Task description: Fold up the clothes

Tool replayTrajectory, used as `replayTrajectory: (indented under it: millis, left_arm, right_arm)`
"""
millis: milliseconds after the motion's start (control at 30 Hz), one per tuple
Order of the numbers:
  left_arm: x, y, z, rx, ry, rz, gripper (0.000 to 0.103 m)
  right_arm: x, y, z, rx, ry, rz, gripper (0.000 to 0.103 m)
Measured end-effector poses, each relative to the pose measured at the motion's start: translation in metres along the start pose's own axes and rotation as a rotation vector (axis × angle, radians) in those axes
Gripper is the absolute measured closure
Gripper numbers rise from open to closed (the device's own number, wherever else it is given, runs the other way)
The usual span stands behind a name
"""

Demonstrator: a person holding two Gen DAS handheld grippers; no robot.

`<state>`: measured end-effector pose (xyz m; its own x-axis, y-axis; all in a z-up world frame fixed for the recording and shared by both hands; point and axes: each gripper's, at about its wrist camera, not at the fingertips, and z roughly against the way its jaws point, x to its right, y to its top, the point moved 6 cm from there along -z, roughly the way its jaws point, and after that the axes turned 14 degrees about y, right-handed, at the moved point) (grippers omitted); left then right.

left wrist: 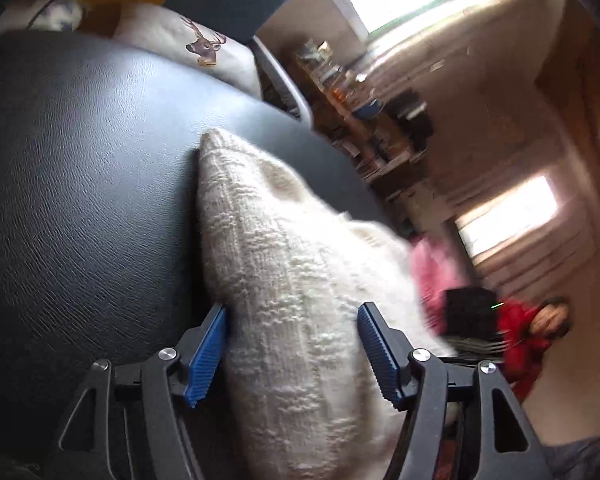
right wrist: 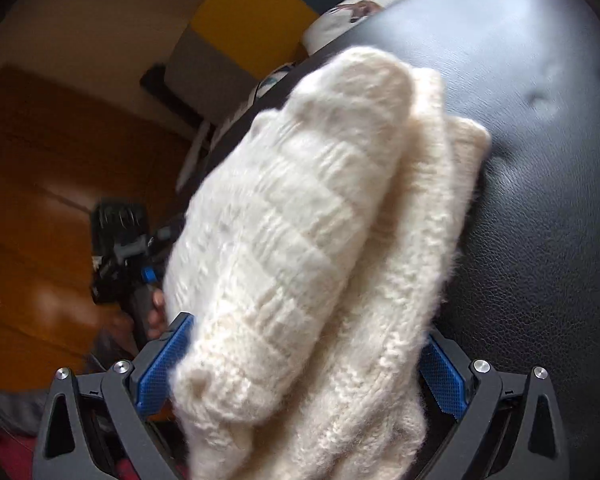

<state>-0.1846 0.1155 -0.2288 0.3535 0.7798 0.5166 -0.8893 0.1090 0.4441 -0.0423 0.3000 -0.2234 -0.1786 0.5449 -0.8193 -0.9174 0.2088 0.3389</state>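
A thick cream knit sweater (left wrist: 284, 280) lies bundled in folds on a black leather seat (left wrist: 80, 180). My left gripper (left wrist: 294, 354) is shut on one end of the bundle, its blue pads (left wrist: 208, 354) pressing the knit from both sides. In the right wrist view the sweater (right wrist: 300, 240) fills the middle in stacked layers over the seat (right wrist: 540, 160). My right gripper (right wrist: 304, 368) stands wide open around the near end, the fabric bulging between its pads (right wrist: 160, 368). The left gripper (right wrist: 120, 248), held by a hand, shows past the sweater's left edge.
A white cushion with a deer print (left wrist: 188, 40) lies behind the seat, beside yellow and dark panels (right wrist: 252, 12). Cluttered shelves (left wrist: 372, 120) and bright windows stand to the right. Pink and red fabric (left wrist: 516, 320) lies beyond the seat edge. A wooden floor (right wrist: 40, 200) is at left.
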Motion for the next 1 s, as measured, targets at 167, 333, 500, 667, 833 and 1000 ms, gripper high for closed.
replayTrajectory:
  millis: [167,333,500,667,833,1000]
  left_arm:
    - [-0.005,0.002,0.004,-0.033,0.015,-0.020,0.032]
    - [0.004,0.000,-0.015,-0.099,-0.015,0.021,0.021]
    - [0.031,-0.011,-0.028,-0.123,-0.007,-0.056,0.021]
    - [0.034,-0.016,-0.021,-0.120,0.008,-0.063,0.041]
    - [0.037,-0.019,-0.023,-0.118,0.052,-0.089,0.031]
    - [0.038,-0.021,-0.022,-0.074,0.074,-0.126,0.020]
  right_arm:
    - [0.003,0.002,-0.002,0.005,0.009,-0.027,0.000]
    - [0.007,0.003,-0.001,0.037,0.017,-0.036,0.000]
    - [-0.002,-0.002,-0.011,0.030,-0.087,0.057,0.001]
    - [0.001,-0.003,-0.008,0.071,-0.075,0.040,0.006]
    - [0.003,0.000,-0.012,0.112,-0.039,0.010,0.000]
    - [0.008,0.003,-0.011,0.120,0.007,-0.026,0.000]
